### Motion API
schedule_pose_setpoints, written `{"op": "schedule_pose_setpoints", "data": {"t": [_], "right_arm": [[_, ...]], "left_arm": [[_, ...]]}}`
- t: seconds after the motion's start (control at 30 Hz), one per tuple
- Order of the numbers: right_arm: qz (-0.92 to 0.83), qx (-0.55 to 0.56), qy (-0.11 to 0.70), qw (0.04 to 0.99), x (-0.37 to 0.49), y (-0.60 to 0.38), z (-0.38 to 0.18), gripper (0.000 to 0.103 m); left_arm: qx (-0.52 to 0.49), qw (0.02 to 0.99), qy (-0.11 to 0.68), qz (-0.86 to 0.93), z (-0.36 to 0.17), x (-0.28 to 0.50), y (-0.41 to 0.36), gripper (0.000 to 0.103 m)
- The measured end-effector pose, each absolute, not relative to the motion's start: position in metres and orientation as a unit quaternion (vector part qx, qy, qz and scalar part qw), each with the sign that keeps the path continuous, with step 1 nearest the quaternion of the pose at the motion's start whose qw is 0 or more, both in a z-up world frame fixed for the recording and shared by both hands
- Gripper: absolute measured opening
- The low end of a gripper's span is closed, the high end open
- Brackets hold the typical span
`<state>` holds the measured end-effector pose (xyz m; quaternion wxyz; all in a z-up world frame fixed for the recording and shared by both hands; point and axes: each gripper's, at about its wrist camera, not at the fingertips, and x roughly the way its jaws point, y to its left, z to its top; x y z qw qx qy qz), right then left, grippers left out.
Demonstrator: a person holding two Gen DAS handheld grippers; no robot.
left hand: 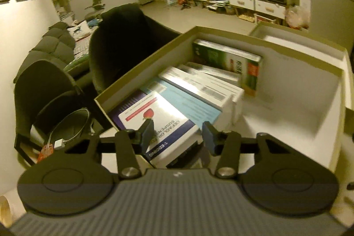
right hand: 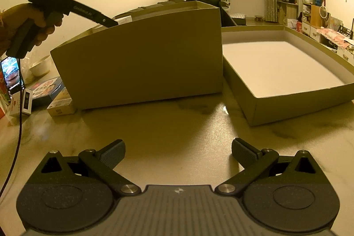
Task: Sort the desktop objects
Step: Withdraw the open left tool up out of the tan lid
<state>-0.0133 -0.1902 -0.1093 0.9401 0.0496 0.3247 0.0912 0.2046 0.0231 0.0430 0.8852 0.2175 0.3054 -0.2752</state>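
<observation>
My left gripper (left hand: 177, 132) hangs over the near left end of an open olive carton (left hand: 143, 63). Its jaws stand apart over a white medicine box with a strawberry picture (left hand: 159, 116), and the pads do not press its sides. That box rests tilted on a pale blue box (left hand: 188, 103) and a purple one (left hand: 128, 103). Behind lie a white box (left hand: 199, 85) and a green box (left hand: 232, 63). In the right wrist view a hand (right hand: 37, 23) holds the left tool, which dips into the carton (right hand: 143, 68). My right gripper (right hand: 178, 152) is open and empty above the marble table (right hand: 177, 125).
The carton's lid (right hand: 287, 103) lies upturned to the right, white inside. Several small boxes (right hand: 59, 103), a phone (right hand: 11, 76) and a bowl (right hand: 42, 65) crowd the table's left end. A cable (right hand: 13, 158) trails down the left. Dark chairs (left hand: 124, 48) stand beyond the carton.
</observation>
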Motion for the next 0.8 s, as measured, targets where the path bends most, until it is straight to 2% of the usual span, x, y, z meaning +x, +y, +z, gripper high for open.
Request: {"op": "schedule_pose_setpoints", "data": {"t": [0.8], "right_arm": [[0.095, 0.053, 0.324, 0.94, -0.009, -0.188, -0.109, 0.103]], "left_arm": [[0.19, 0.907, 0.298, -0.231, 0.038, 0.247, 0.025, 0.045]]}}
